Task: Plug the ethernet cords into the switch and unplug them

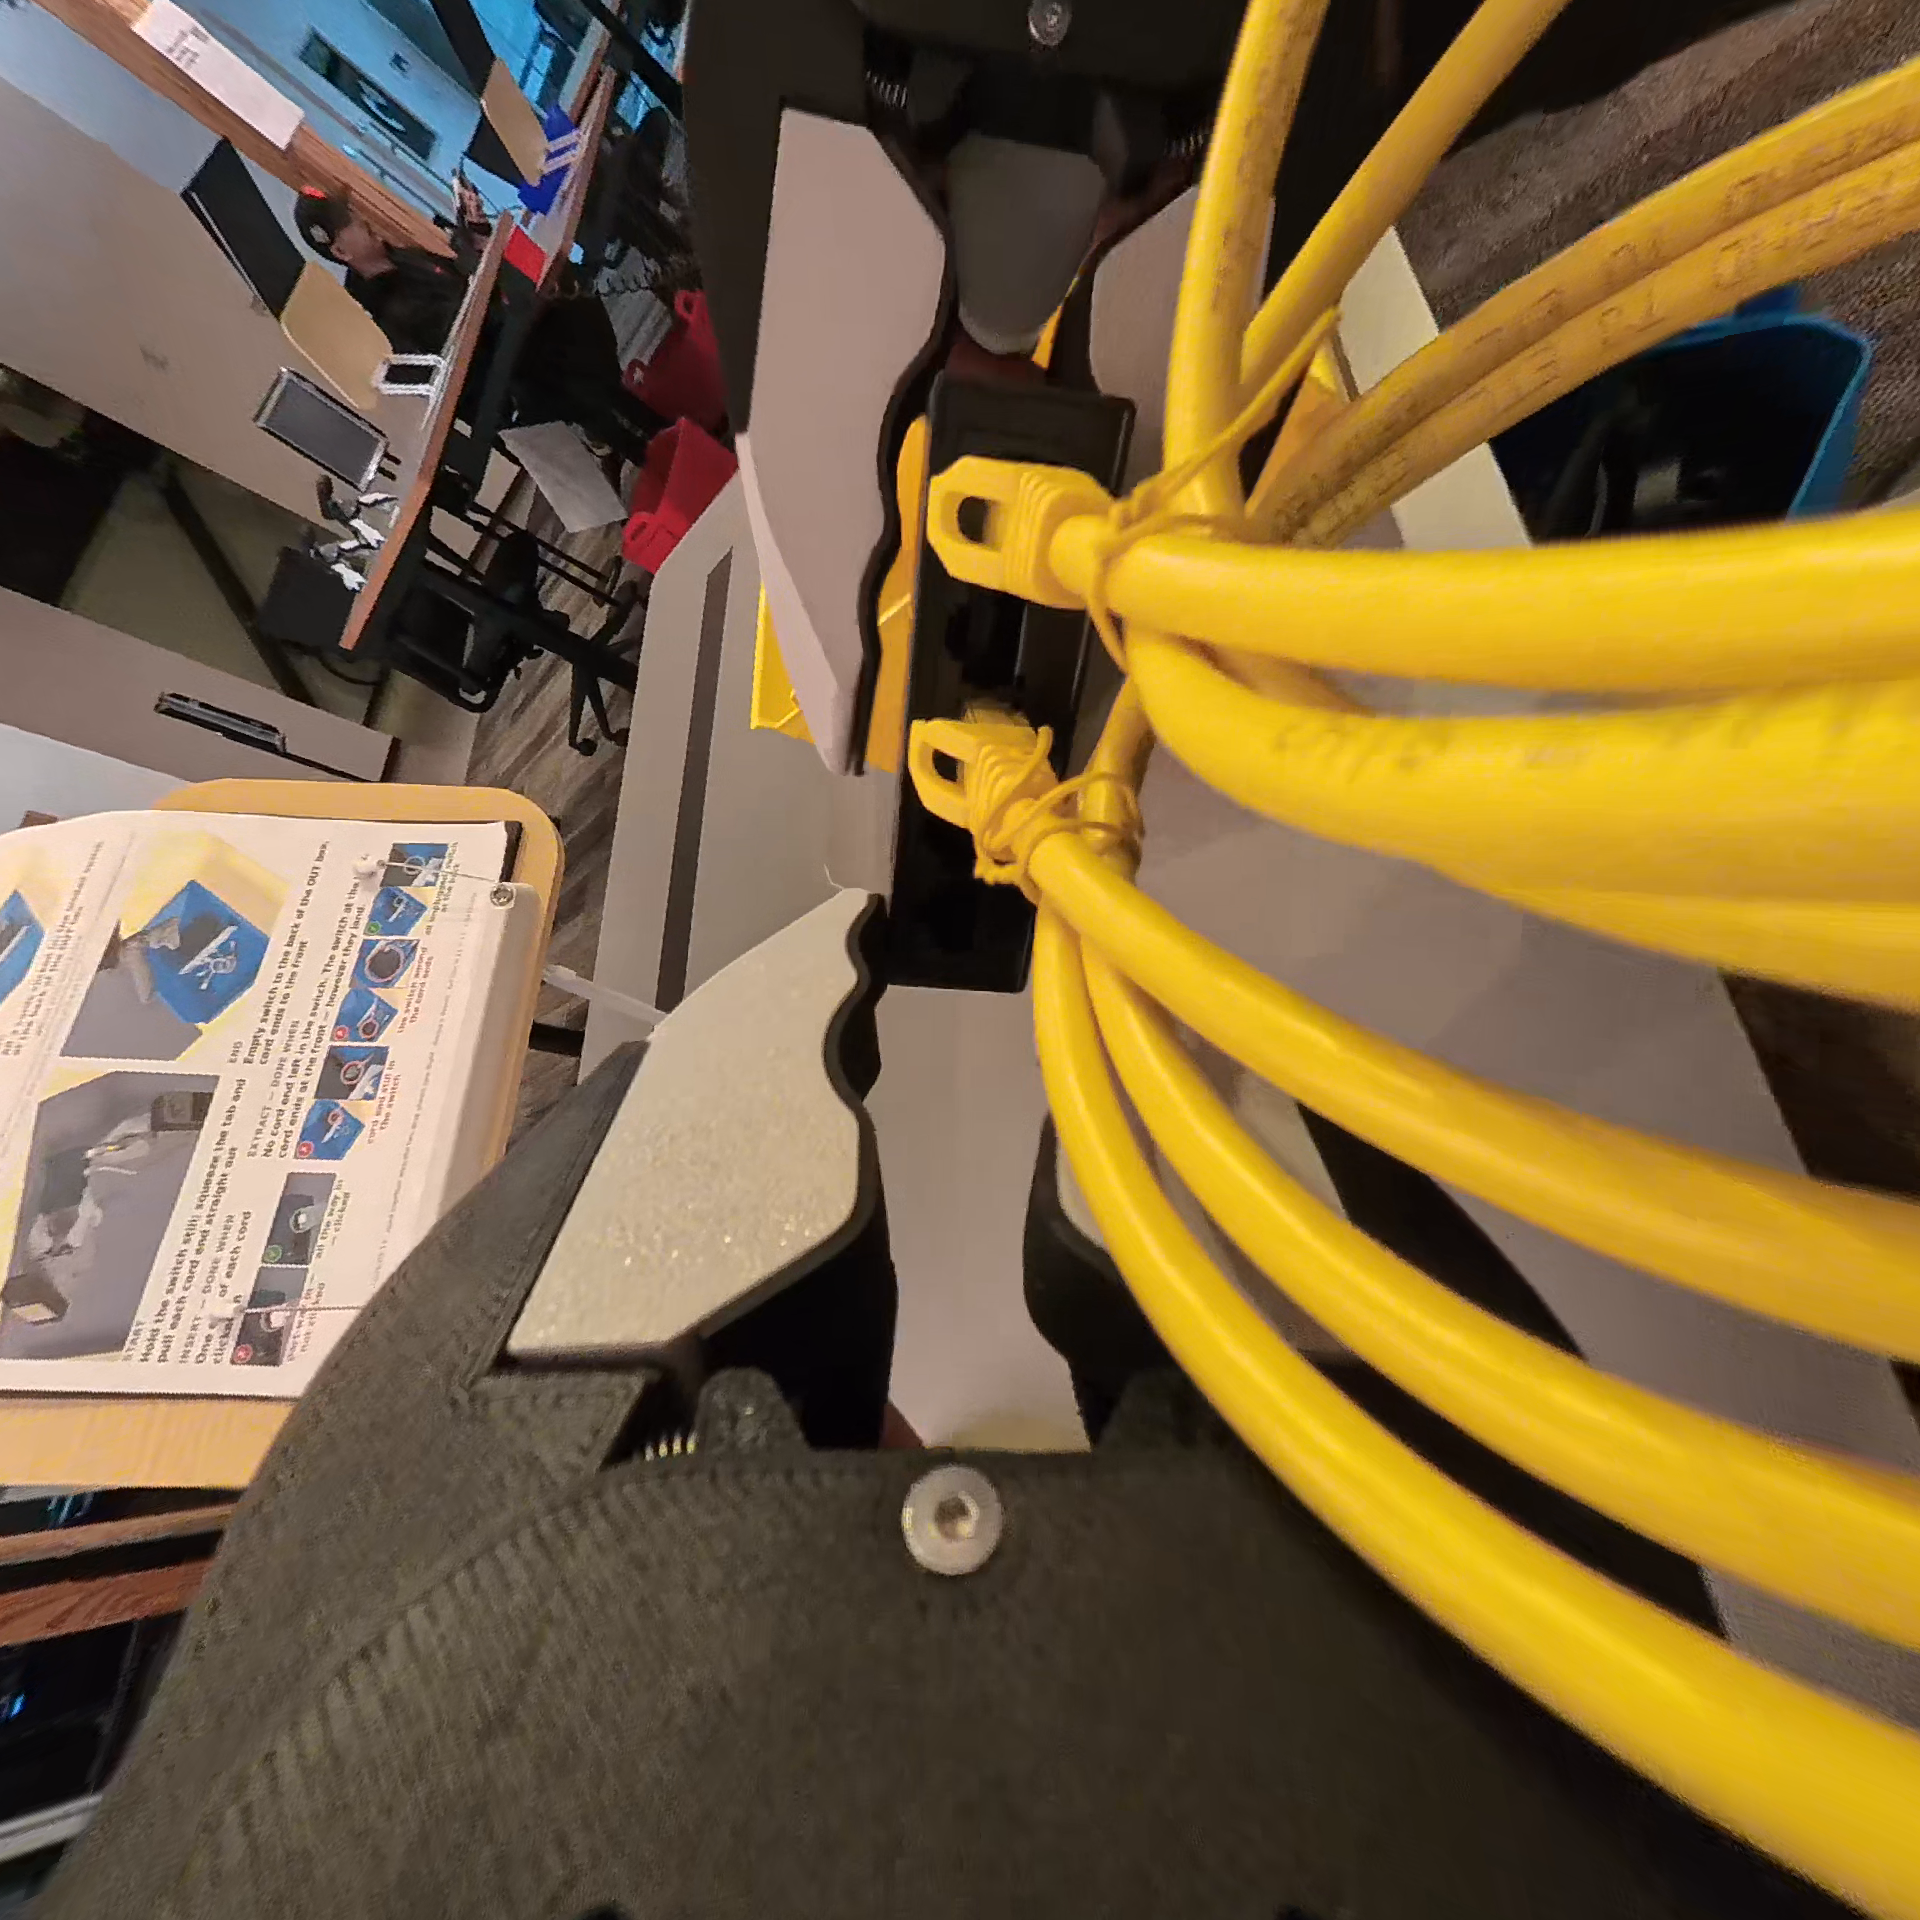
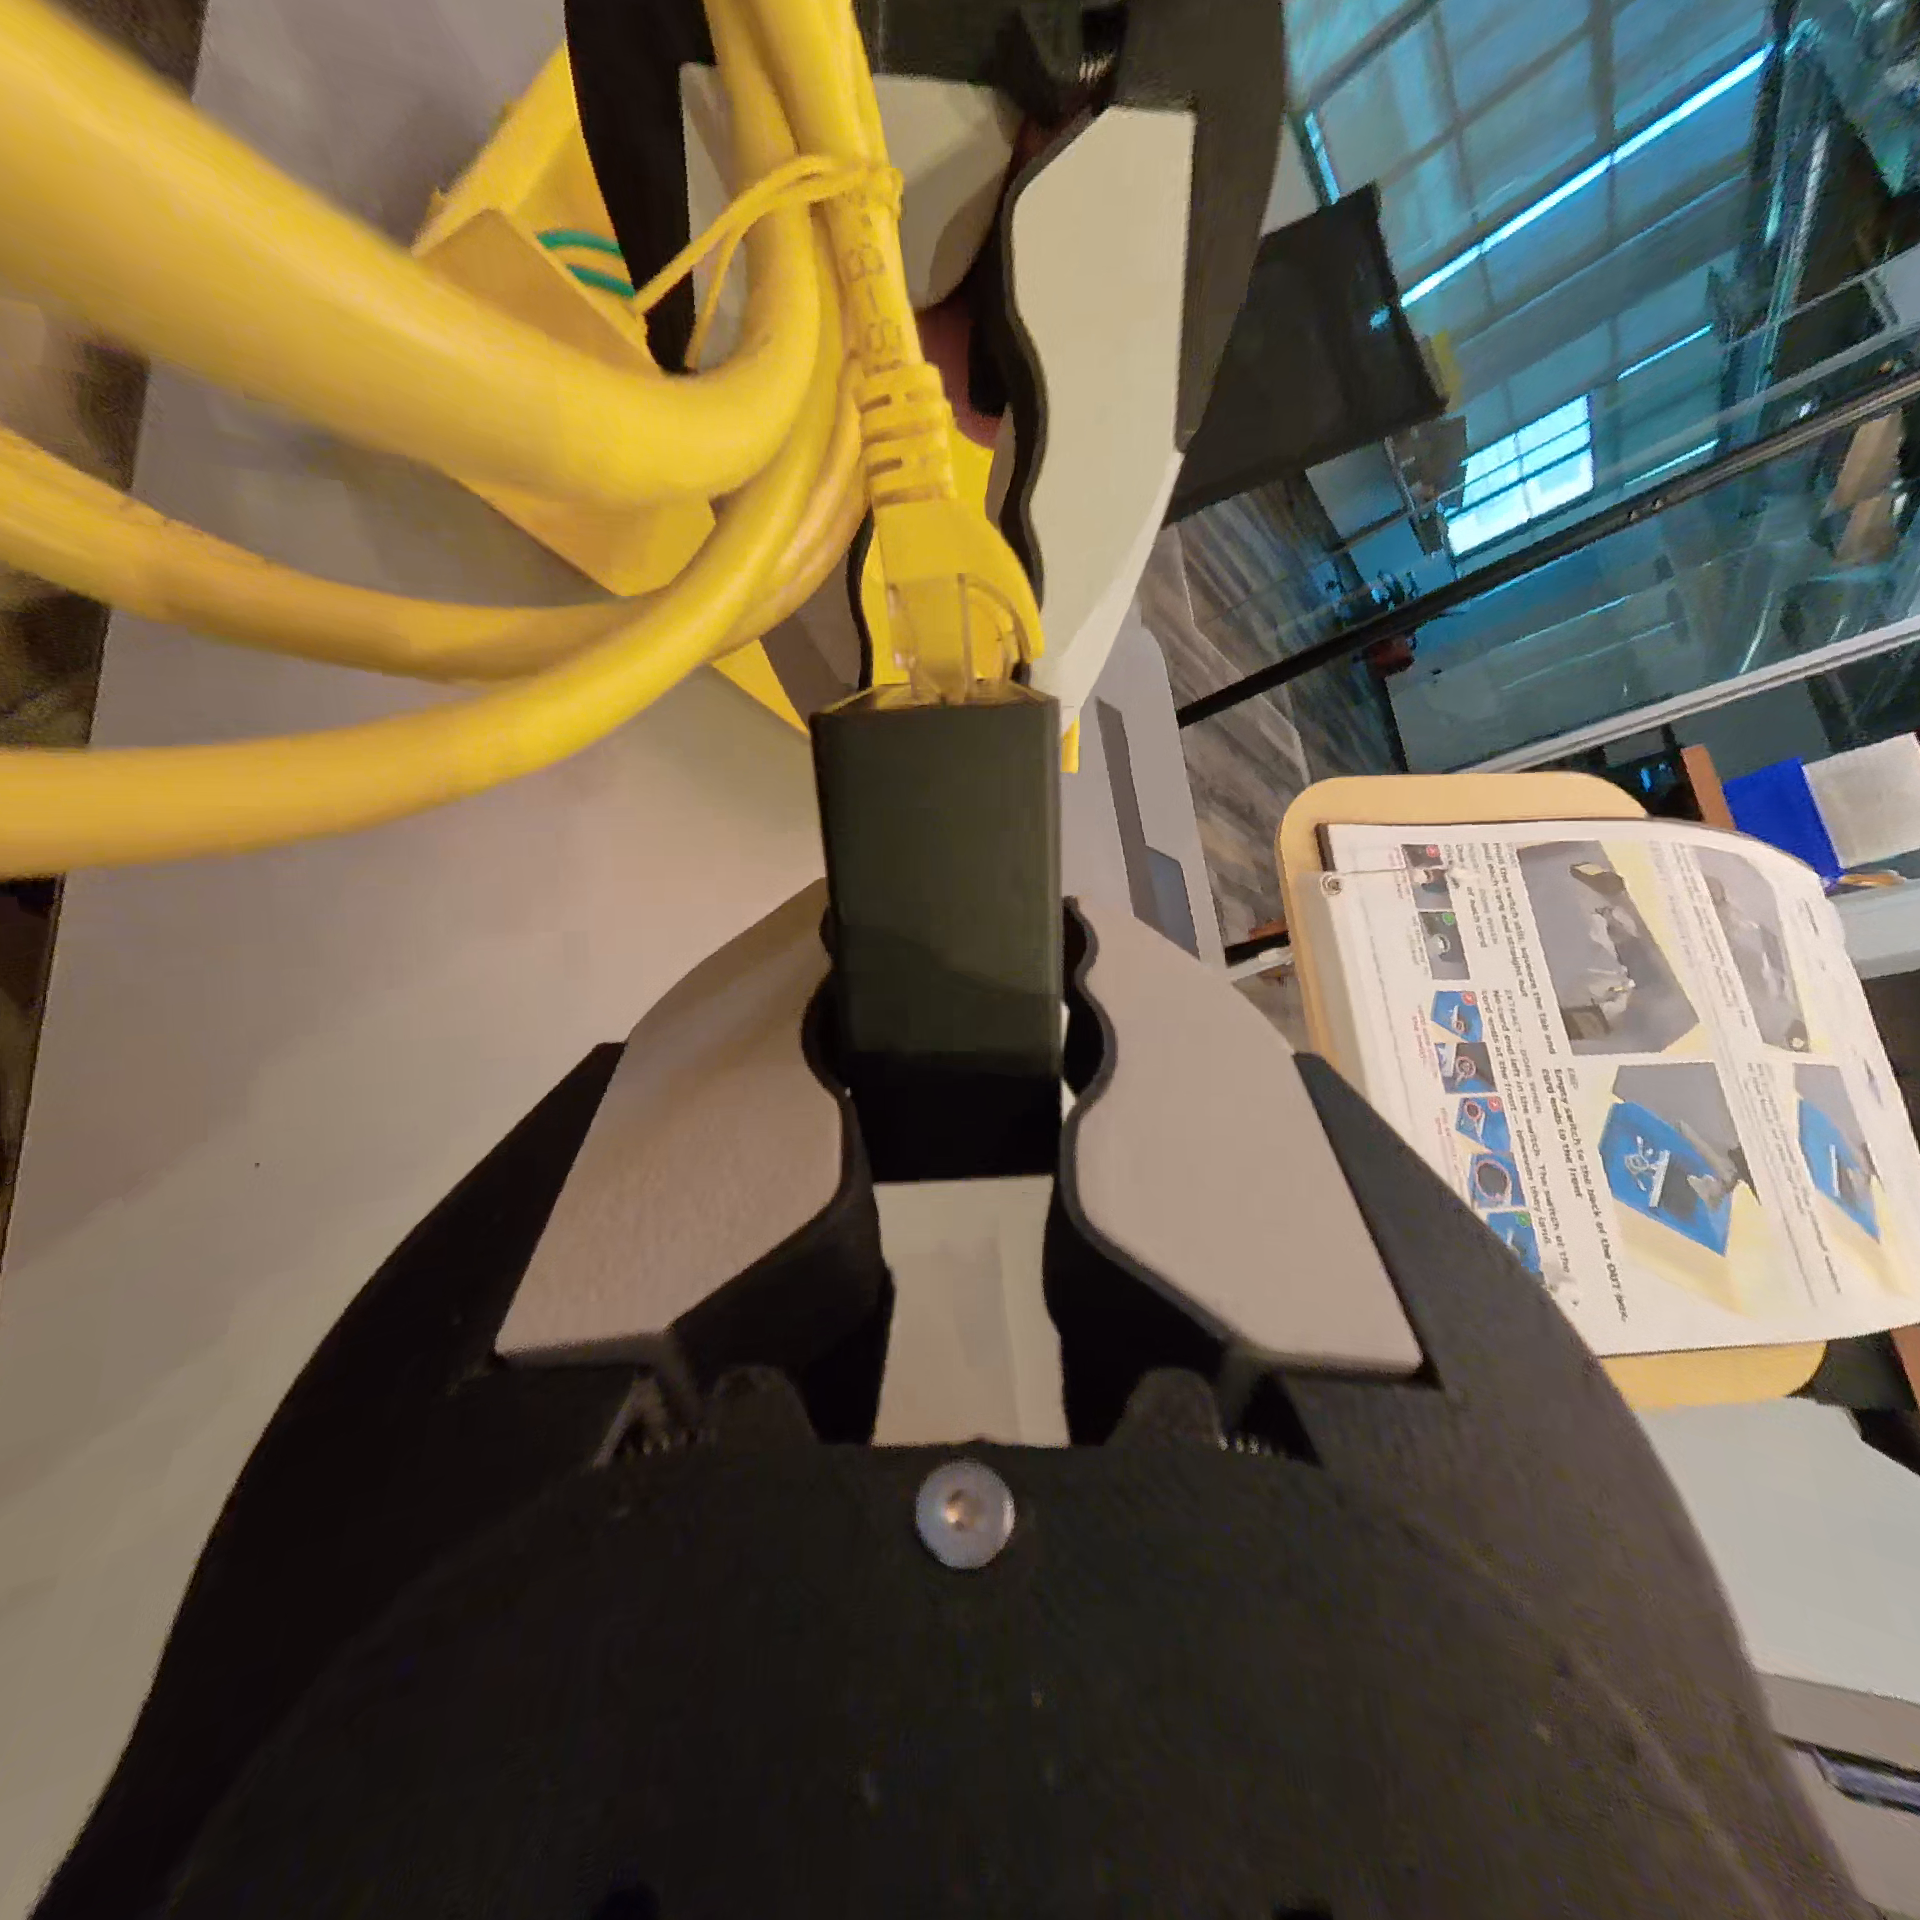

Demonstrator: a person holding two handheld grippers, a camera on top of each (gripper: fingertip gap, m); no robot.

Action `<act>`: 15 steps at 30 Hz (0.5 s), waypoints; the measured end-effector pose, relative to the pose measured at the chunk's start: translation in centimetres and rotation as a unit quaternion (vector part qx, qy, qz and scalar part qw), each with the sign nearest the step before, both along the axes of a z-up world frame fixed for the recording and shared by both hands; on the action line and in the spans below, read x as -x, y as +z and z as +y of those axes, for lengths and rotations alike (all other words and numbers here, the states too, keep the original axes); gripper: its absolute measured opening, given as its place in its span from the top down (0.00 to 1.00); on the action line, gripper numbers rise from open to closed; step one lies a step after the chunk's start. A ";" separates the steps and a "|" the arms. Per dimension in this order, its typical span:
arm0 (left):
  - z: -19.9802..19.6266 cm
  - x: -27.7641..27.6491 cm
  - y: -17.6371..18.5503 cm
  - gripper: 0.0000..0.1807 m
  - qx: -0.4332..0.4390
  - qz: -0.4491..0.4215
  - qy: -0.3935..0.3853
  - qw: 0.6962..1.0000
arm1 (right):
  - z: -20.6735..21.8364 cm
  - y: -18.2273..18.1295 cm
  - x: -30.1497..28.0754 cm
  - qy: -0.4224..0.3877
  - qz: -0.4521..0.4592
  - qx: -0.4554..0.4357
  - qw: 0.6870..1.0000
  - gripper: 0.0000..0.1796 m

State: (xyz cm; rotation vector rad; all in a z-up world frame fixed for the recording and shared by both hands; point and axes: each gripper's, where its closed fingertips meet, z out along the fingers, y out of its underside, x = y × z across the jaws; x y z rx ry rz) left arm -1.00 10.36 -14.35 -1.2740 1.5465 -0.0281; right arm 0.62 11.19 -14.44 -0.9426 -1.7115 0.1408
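The switch (image 2: 940, 883) is clamped at its near end by the right gripper (image 2: 945, 997), jaws closed tight on the black case at centre frame, held up off the grey table (image 2: 312, 1039). In the left wrist view two yellow plugs are seen seated in it, an upper plug (image 1: 997, 520) and a lower plug (image 1: 966, 779).

The left gripper (image 1: 951, 966) is set right at the lower end of the switch, one finger (image 1: 727, 1122) touching the case edge. The other finger is buried behind the cords (image 1: 1455, 623), so whether anything is actually pinched there can't be told.

Looks like the lower plug is the one being worked. If it's coming out, the tab should be squeezed first and the plug drawn straight along its own axis, no wiggling sideways, with the switch kept dead steady. If it's going in, it should be pushed until fully seated.

Room is tight, tbh. The whole right half of the left wrist view is filled by cord loops, which are tied off with string right at the plugs, so a snag is likely on any pull toward that side. A yellow box (image 2: 540, 312) is crowded in behind at upper left of the right wrist view. More open space is found toward the instruction sheet (image 1: 239, 1091).
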 end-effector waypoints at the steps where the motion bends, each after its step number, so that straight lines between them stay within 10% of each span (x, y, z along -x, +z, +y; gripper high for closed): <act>1: -0.1 0.0 0.1 0.86 0.003 -0.009 -0.004 1.000 | -0.1 0.3 -0.1 0.007 0.009 0.000 1.000 0.78; 15: -2.2 -1.2 1.7 0.86 0.049 -0.087 -0.053 0.994 | -2.8 1.8 1.0 0.110 0.098 0.105 0.983 0.82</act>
